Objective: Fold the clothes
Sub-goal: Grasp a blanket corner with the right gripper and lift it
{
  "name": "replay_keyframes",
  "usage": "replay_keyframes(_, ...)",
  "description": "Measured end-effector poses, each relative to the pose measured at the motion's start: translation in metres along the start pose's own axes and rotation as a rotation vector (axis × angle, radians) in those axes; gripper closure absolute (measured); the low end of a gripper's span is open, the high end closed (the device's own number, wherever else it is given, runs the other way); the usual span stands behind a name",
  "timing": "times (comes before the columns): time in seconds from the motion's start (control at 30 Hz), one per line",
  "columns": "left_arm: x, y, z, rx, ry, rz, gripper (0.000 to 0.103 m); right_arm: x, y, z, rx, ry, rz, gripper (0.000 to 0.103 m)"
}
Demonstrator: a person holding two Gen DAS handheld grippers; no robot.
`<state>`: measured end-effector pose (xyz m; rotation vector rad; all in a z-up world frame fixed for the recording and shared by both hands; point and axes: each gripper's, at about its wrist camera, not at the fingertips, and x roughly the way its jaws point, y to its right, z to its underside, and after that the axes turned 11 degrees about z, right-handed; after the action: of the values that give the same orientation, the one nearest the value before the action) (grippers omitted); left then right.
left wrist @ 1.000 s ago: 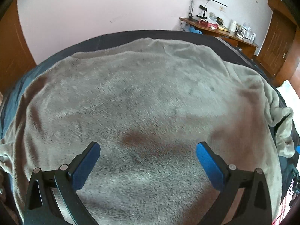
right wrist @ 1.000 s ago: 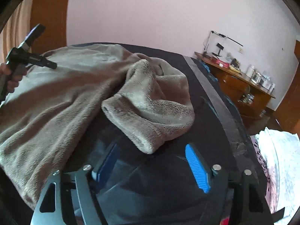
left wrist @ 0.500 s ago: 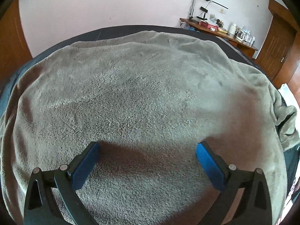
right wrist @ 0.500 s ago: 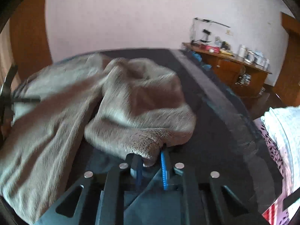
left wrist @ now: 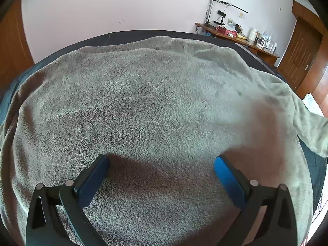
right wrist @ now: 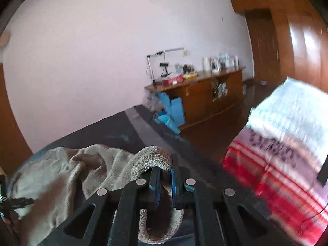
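Grey-brown fleece garment [left wrist: 155, 106] lies spread over the dark-covered bed [left wrist: 131, 35], and the right claw [right wrist: 164, 181] is clamped on its thick cuffed sleeve end [right wrist: 152, 157], its jaws having just closed on the fleece, while the left claw [left wrist: 162, 176] hovers wide apart over the middle of the cloth, gripping nothing. The step in hand looks like the first sleeve fold; next, I judge, the sleeve wants carrying across onto the body and laying flat. No brand, label or writing can be read.
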<state>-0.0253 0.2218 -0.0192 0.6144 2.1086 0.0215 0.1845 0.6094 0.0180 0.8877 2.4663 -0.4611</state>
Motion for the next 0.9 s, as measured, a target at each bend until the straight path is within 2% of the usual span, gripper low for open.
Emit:
replay_keyframes(0.1, 0.000, -0.001, -0.001, -0.002, 0.001, 0.004, 0.000, 0.011, 0.008, 0.007, 0.053, -0.058, -0.036, 0.093)
replay_keyframes(0.23, 0.000, 0.000, -0.001, 0.002, 0.000, 0.002, 0.000, 0.014, 0.021, 0.016, 0.100, -0.087, -0.017, 0.092)
replay_keyframes(0.33, 0.001, 0.000, -0.001, 0.009, -0.004, -0.006, 0.000, 0.016, 0.031, 0.024, 0.126, -0.116, -0.014, 0.084)
replay_keyframes(0.37, 0.001, 0.001, 0.000, 0.011, -0.005, -0.008, 0.000, 0.017, 0.034, 0.027, 0.133, -0.126, -0.010, 0.075)
replay_keyframes(0.4, 0.001, 0.001, 0.000, 0.013, -0.006, -0.011, 0.000, 0.016, 0.037, 0.031, 0.144, -0.132, -0.011, 0.058)
replay_keyframes(0.43, 0.001, 0.002, 0.000, 0.015, -0.007, -0.014, 0.000, 0.014, 0.040, 0.034, 0.154, -0.139, -0.013, 0.045)
replay_keyframes(0.47, 0.001, 0.002, 0.000, 0.016, -0.007, -0.014, 0.000, 0.014, 0.044, 0.038, 0.167, -0.143, -0.016, 0.027)
replay_keyframes(0.6, 0.001, 0.002, 0.000, 0.017, -0.007, -0.015, 0.000, 0.008, 0.052, 0.048, 0.196, -0.146, -0.042, 0.026)
replay_keyframes(0.9, 0.001, 0.002, 0.001, 0.018, -0.007, -0.017, 0.000, 0.010, 0.049, 0.054, 0.218, -0.149, -0.165, 0.026)
